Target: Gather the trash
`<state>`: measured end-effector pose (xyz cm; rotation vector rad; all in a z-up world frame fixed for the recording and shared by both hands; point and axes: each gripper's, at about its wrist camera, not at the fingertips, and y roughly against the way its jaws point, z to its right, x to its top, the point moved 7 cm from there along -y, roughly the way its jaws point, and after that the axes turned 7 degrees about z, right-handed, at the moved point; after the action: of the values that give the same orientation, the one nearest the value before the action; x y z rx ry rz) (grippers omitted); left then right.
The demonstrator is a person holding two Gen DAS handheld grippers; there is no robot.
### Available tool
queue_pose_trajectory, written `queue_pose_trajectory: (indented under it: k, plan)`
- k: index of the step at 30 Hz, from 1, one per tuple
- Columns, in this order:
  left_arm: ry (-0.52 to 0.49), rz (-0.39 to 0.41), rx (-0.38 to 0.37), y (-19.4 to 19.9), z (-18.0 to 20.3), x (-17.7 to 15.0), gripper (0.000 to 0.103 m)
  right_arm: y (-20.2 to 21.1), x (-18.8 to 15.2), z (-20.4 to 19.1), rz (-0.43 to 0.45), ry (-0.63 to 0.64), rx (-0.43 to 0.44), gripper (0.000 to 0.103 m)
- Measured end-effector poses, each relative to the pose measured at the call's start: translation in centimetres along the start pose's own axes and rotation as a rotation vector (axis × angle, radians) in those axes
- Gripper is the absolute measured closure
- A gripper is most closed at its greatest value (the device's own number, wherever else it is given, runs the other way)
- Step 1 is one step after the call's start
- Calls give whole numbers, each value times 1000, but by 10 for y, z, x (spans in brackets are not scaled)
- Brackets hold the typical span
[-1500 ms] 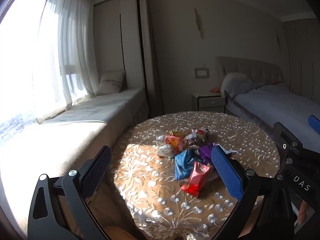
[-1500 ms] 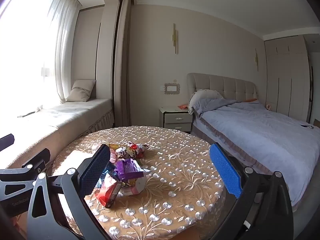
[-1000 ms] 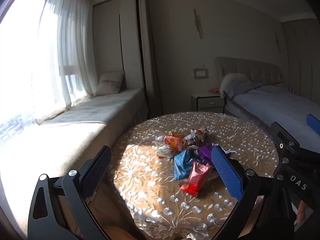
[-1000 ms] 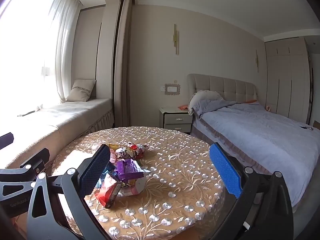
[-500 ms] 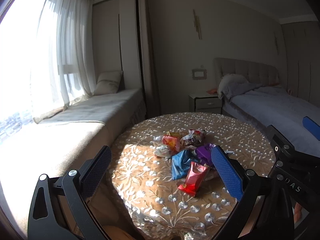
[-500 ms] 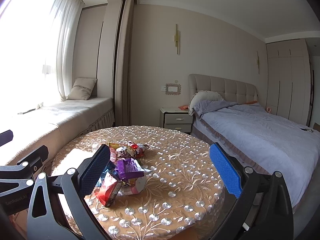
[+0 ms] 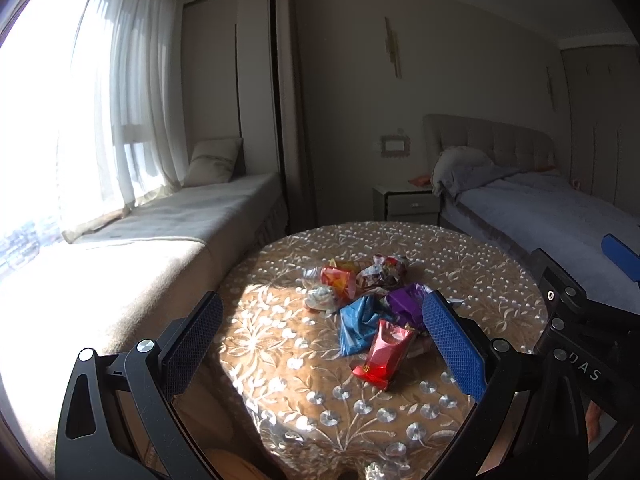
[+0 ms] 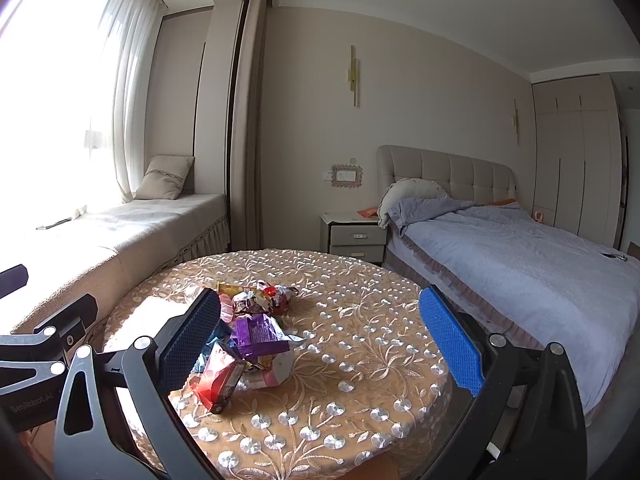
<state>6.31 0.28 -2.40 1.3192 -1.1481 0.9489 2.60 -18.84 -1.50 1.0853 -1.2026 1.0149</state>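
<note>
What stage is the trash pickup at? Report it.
Done: nothing visible; the wrappers, red, blue and purple among them, lie piled on the round table. In hand: nothing; the left claw and right claw hover open and empty. Left: the whole pile. No bin shows.

Blown-out window (image 7: pixel 36 100) glare at left, fisheye-warped edges, dim interior
</note>
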Motion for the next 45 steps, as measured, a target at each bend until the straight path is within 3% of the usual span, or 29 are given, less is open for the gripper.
queue_pose_trajectory:
  k: [45]
  plan:
    - [5, -10, 8, -3, -2, -5, 5, 3, -1, -3, -12, 4, 11, 4]
